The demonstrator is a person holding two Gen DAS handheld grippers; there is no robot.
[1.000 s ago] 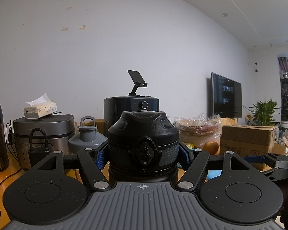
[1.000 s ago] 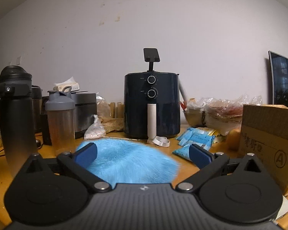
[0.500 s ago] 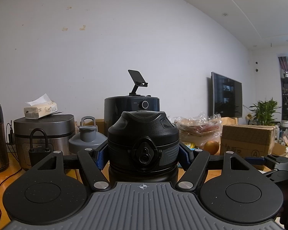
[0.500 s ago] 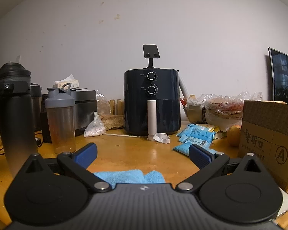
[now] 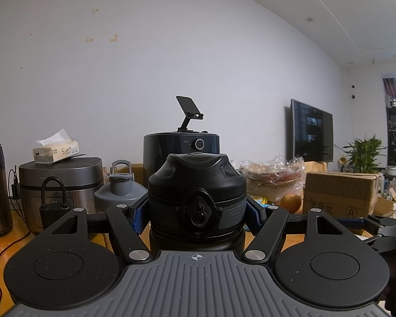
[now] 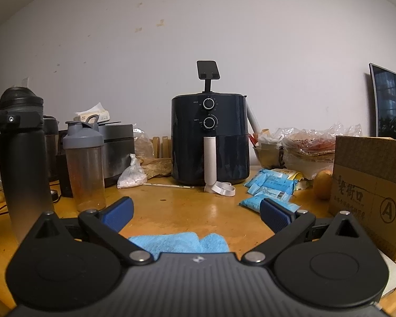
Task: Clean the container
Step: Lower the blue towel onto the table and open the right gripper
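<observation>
Left gripper: jaws clamped on the lid of a black bottle, blue pads pressing it from both sides; the bottle stands upright and fills the centre of the left wrist view.
Right gripper: jaws wide, holding nothing, poised just above the wooden surface.
Cloth: a blue cloth lies bunched on the surface directly in front of the right gripper's body, below and behind its pads, touching neither.
Bottle, side view: from the right wrist camera the same bottle stands at far left, dark at the top and fading to grey lower down, with the left gripper's finger at its lid.
Shaker: a clear cup with a grey lid stands just right of the bottle, a brownish film on its wall.
Packets: blue sachets lie scattered on the surface to the right, beside a cardboard box stamped with a circled A.
Air fryer: dark, two dials, white handle, a phone stand on top; it sits at the back against the wall.
Cooker: a grey rice cooker at back left carries a tissue pack.
Far right: a wall-mounted TV and a potted plant.
</observation>
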